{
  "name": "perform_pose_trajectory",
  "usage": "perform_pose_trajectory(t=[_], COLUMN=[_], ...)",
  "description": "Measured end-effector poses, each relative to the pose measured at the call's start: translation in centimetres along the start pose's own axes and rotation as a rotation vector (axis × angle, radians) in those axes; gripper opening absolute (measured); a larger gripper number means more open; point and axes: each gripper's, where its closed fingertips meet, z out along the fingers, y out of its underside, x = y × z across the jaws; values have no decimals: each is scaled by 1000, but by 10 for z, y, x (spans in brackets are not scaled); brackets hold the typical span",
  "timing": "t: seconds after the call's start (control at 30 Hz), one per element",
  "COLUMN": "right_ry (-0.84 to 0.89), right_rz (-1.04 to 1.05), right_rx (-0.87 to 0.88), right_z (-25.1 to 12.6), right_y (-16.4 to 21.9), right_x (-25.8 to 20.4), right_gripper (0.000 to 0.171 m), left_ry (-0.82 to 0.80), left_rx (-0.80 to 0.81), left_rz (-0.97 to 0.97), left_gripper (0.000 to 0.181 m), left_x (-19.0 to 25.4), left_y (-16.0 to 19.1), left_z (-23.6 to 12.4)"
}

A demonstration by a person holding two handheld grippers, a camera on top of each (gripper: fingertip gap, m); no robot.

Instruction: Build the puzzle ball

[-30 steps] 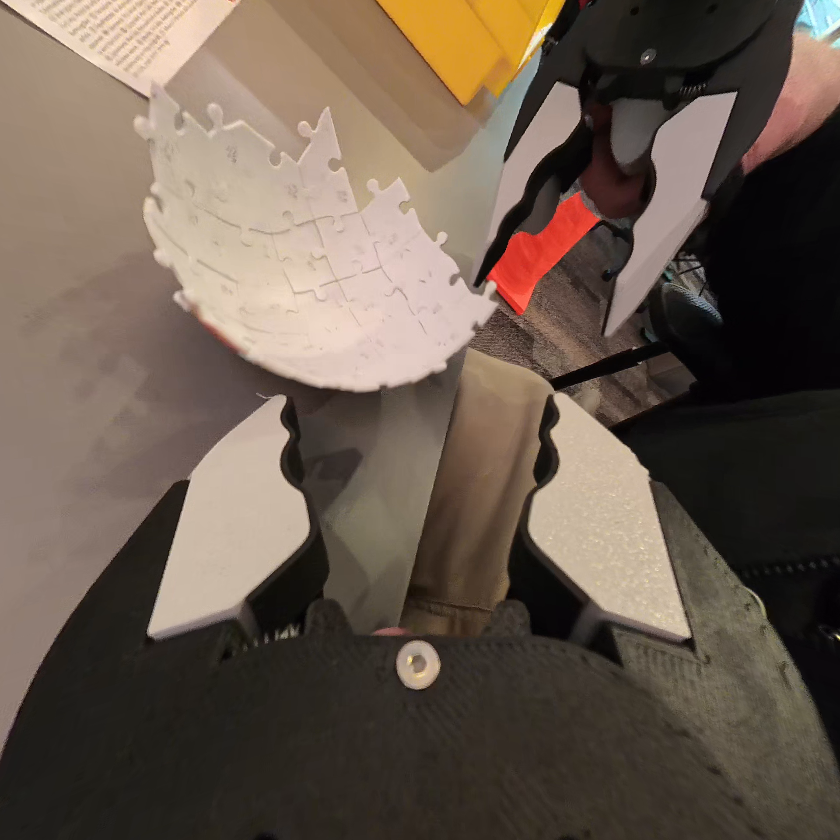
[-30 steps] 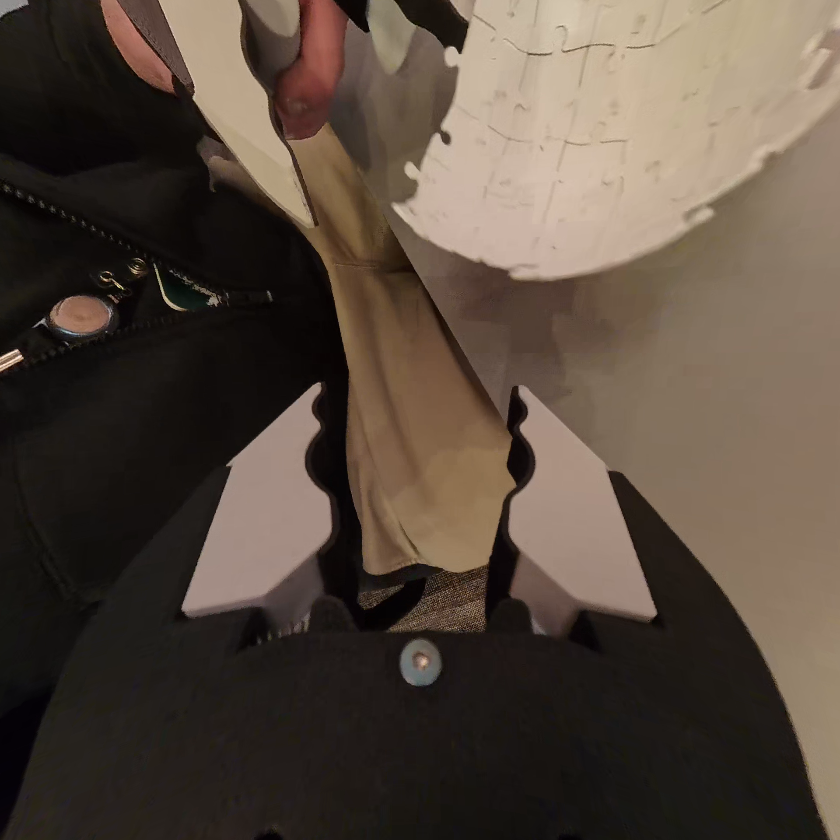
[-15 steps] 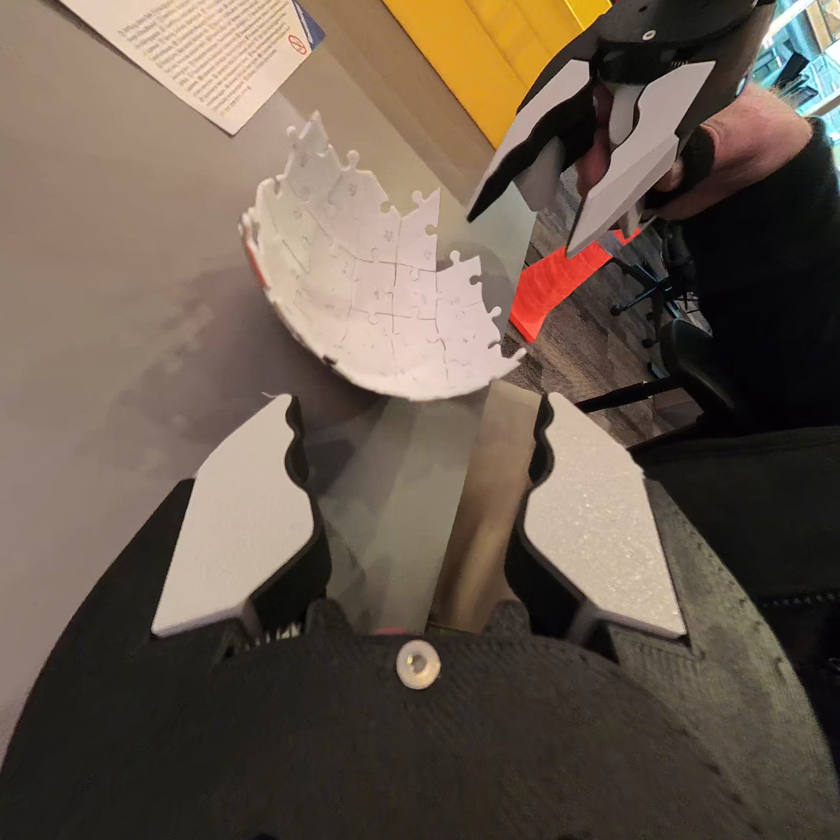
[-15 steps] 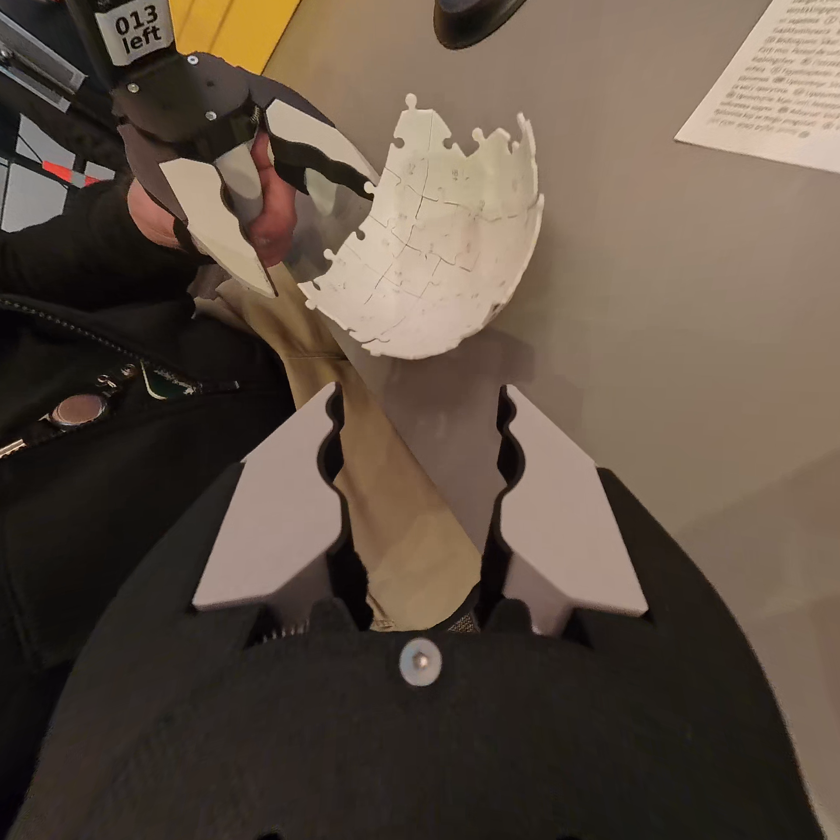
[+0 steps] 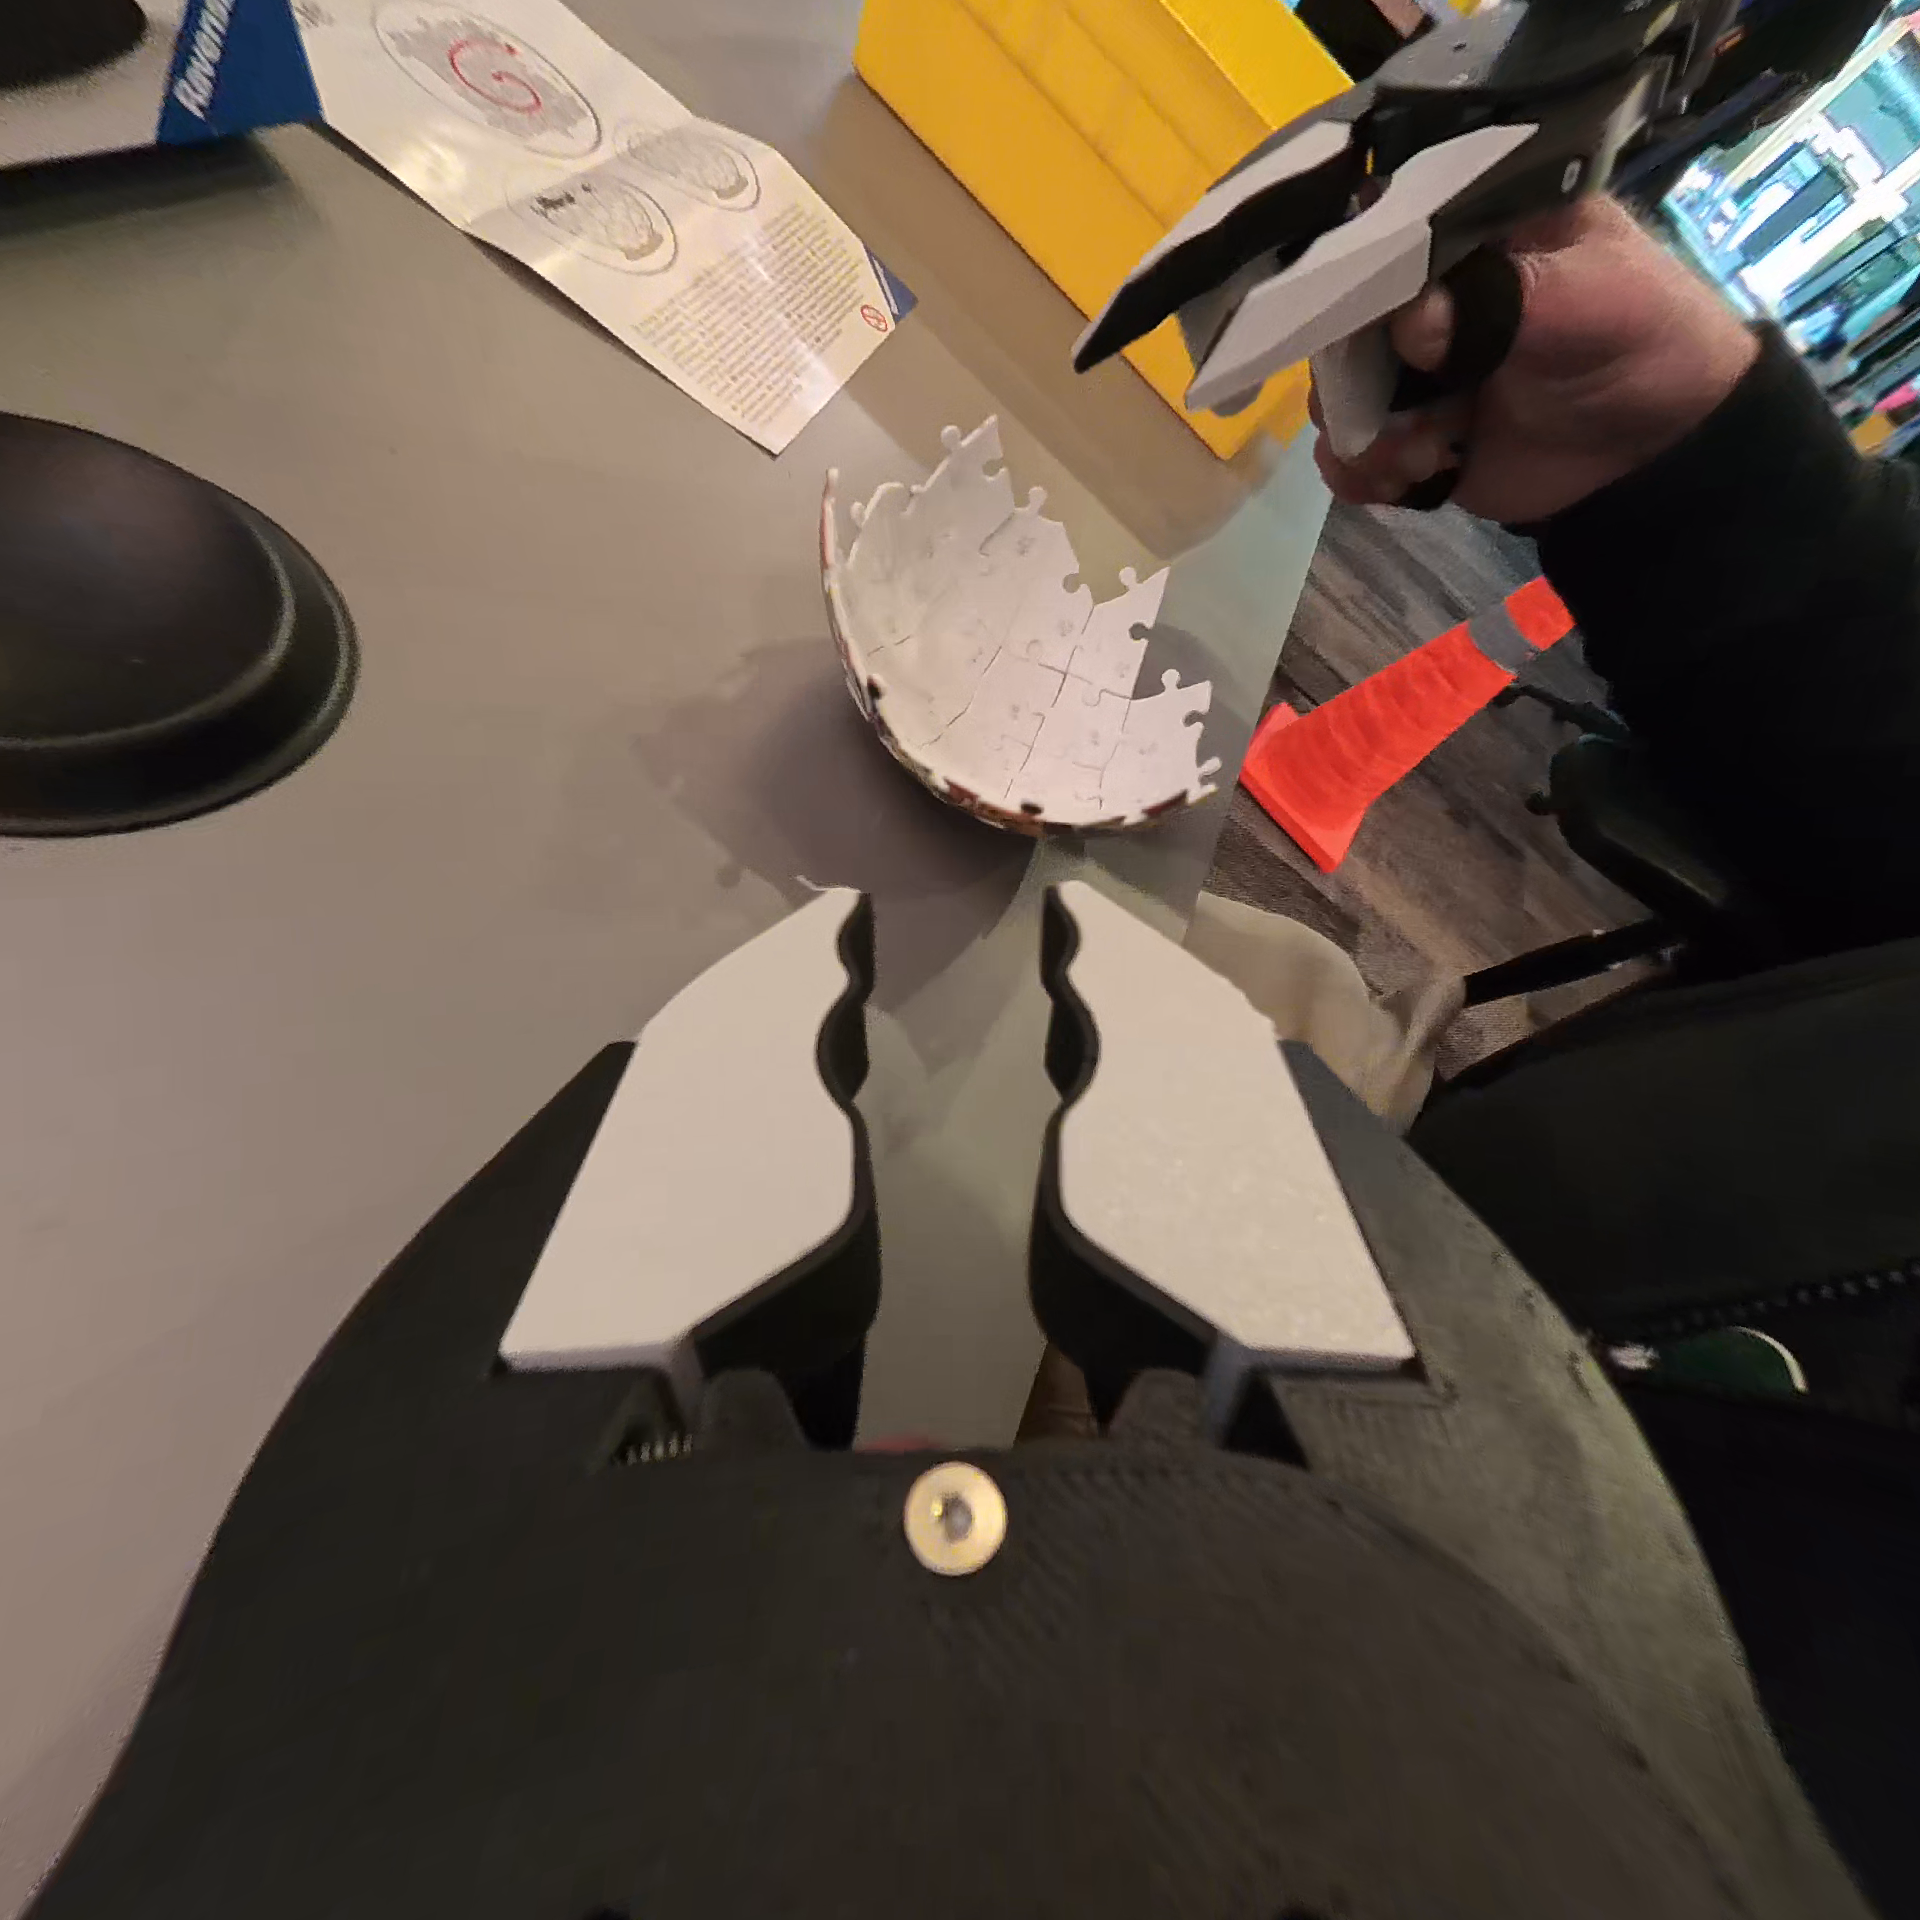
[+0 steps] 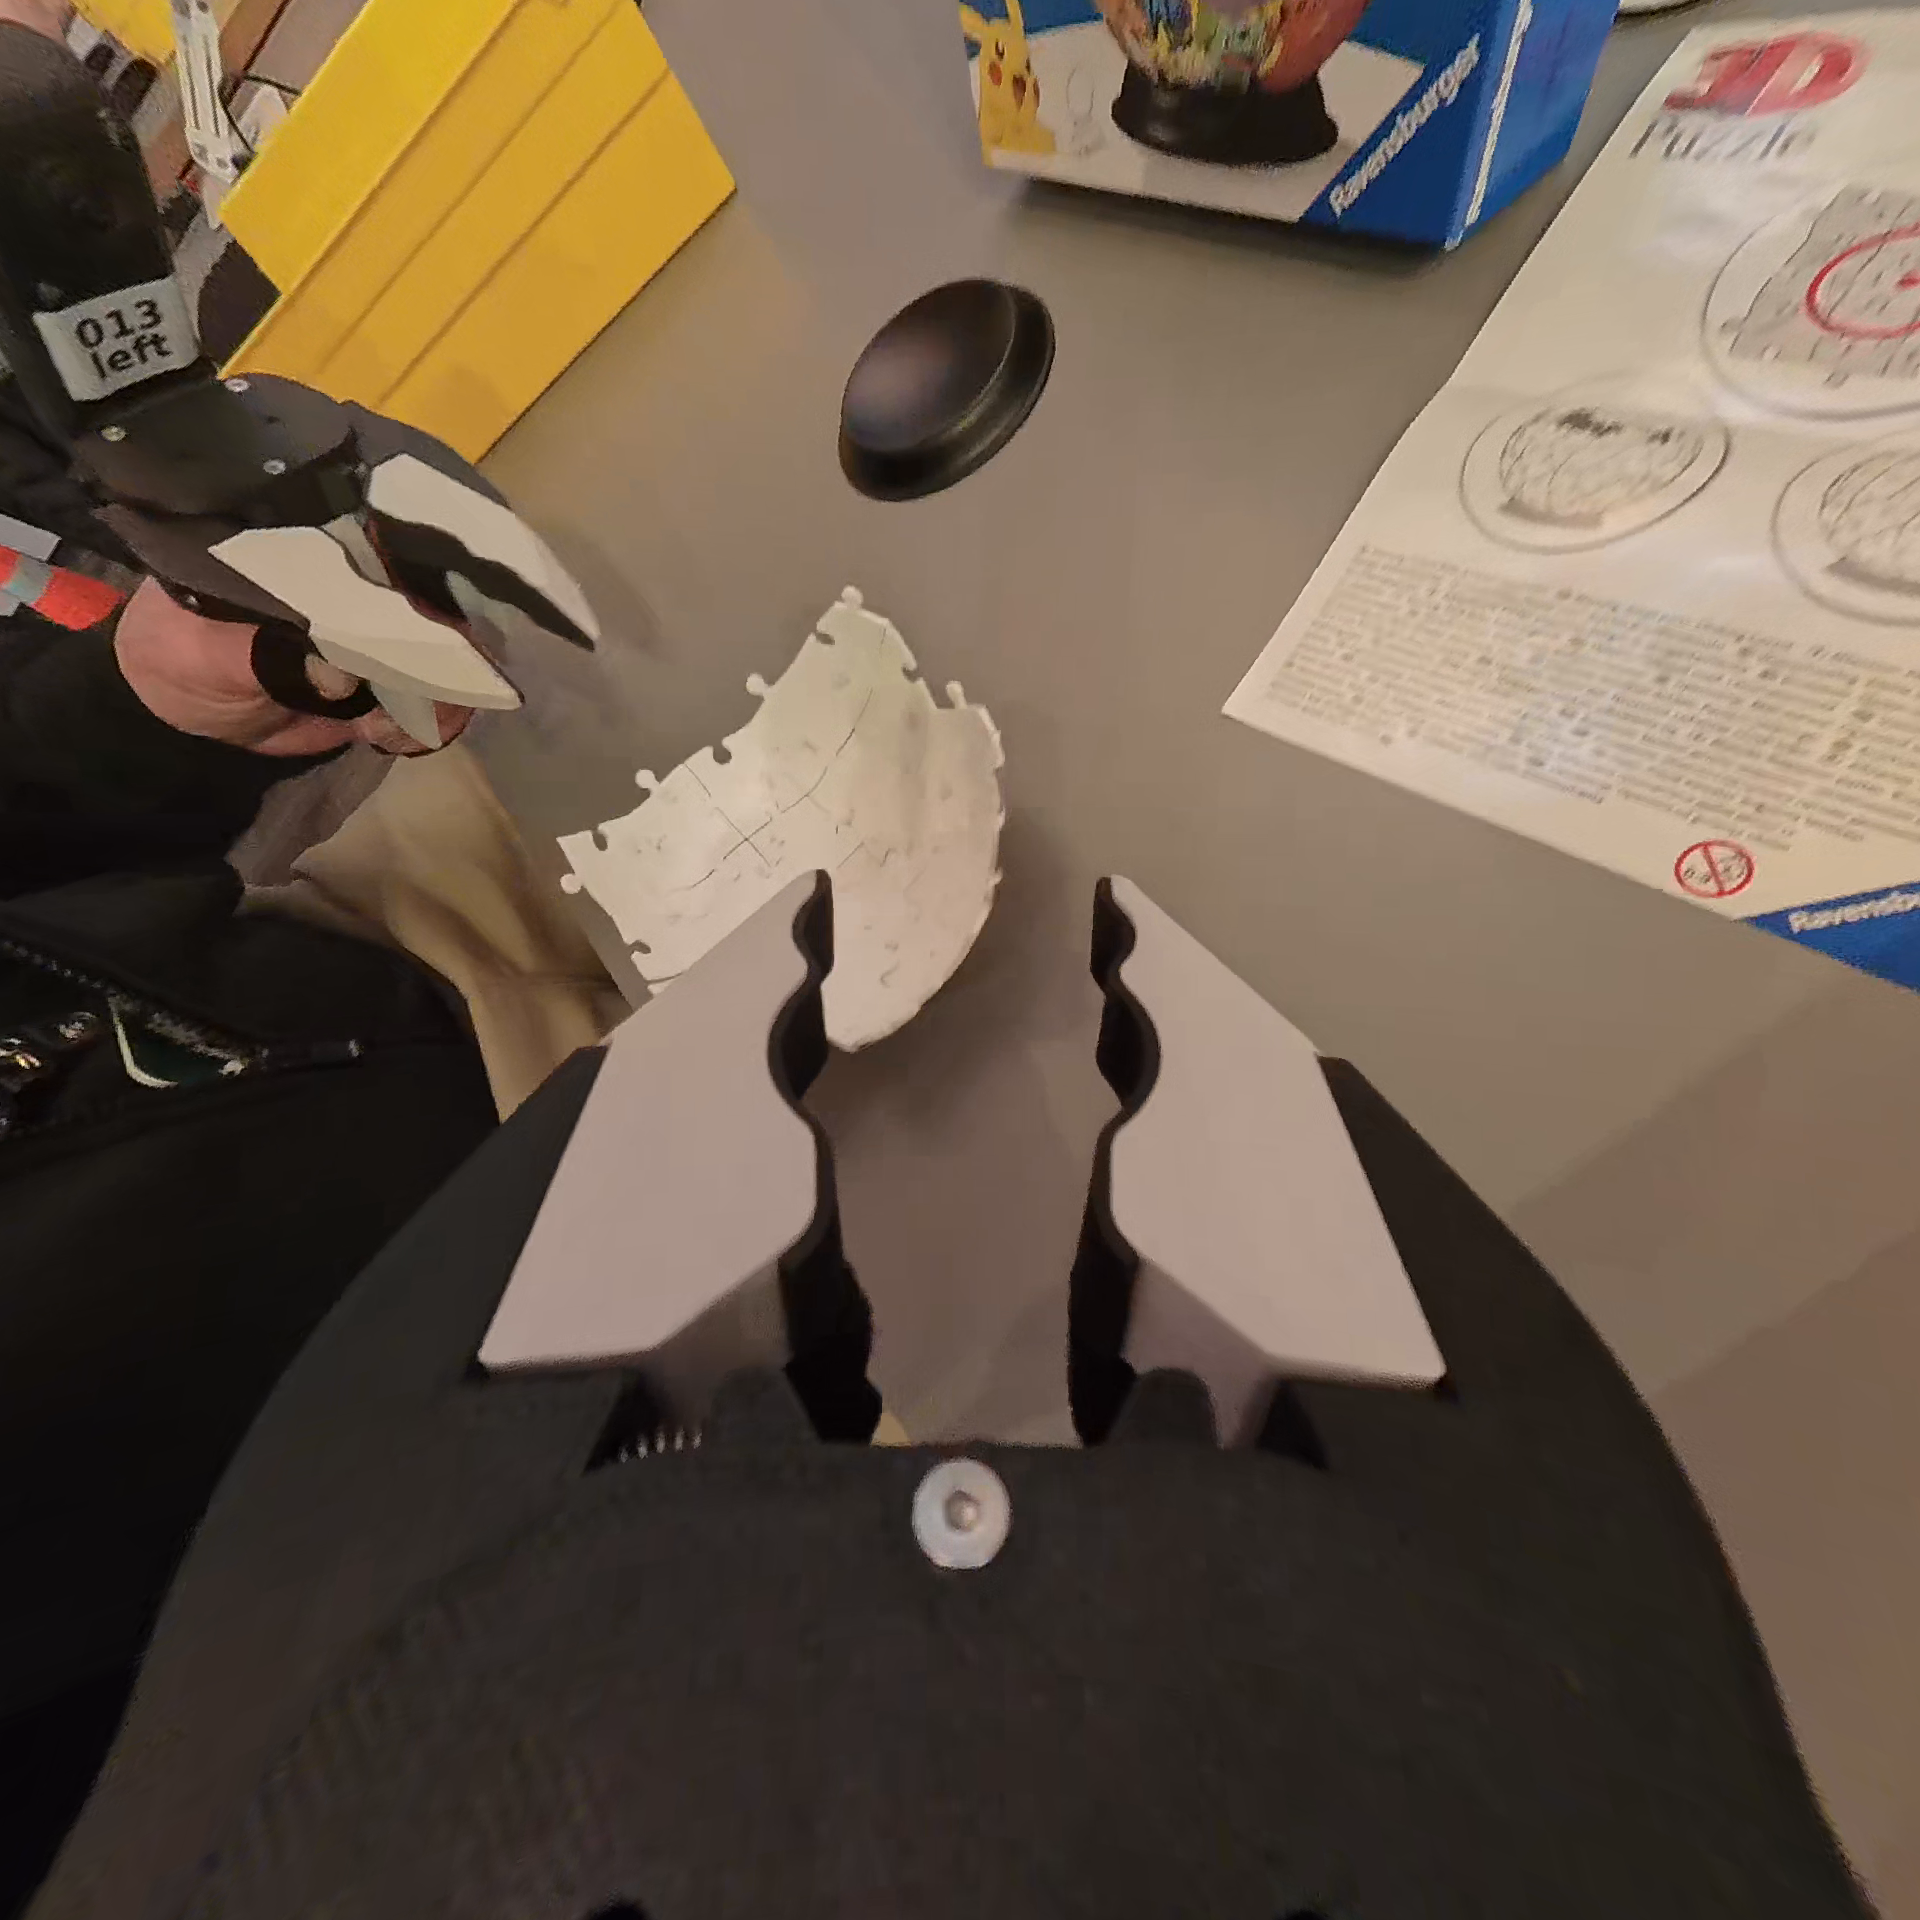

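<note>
A partly built puzzle ball shell [image 5: 1023, 675] rests tilted on the grey table [image 5: 468, 935] near its edge, with the white inner side showing. It also shows in the right wrist view [image 6: 831, 810]. My left gripper [image 5: 951, 904] hovers just short of the shell, jaws narrowly open and empty. My right gripper [image 6: 964, 883] is above the shell, open and empty, and its left finger overlaps the shell's lower part in the view. Each gripper shows in the other's view: the right gripper [image 5: 1138, 379] and the left gripper [image 6: 545, 665], both held in a hand and clear of the shell.
A black round stand [image 6: 940, 390] sits on the table beyond the shell. A folded instruction sheet [image 6: 1662, 520] lies to the right. A blue puzzle box [image 6: 1278, 104] and a yellow box [image 6: 468, 229] stand at the back. An orange cone [image 5: 1392, 717] lies on the floor past the table edge. Spacing between my two grippers at the tips: around 20 cm.
Both grippers have drawn back and up from the shell, so it looks smaller and farther off. My left gripper's jaws have narrowed. The shell stays on the table.
</note>
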Motion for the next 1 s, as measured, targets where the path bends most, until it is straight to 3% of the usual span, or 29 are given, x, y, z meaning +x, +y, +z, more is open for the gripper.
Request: perform_pose_trajectory(t=[0.13,0.37,0.53,0.73,1.0], right_ry=[7,21,33,-13,-23], right_rz=[-30,-36,-71,-95,-88], right_rx=[29,22,82,29,7], right_z=[5,16,14,20,28], right_y=[-12,-17,-32,-22,-13], right_x=[2,7,7,3,12], right_gripper=[39,37,35,39,46], left_ry=[-26,-39,-52,-62,-16], left_rx=[15,41,23,5,3], left_rz=[76,102,89,57,22], left_gripper=[0,1,12,21,13], left_x=[1,1,-2,-10,-15], left_y=[2,0,10,19,27], left_z=[-17,-36,-37,-33,-23])
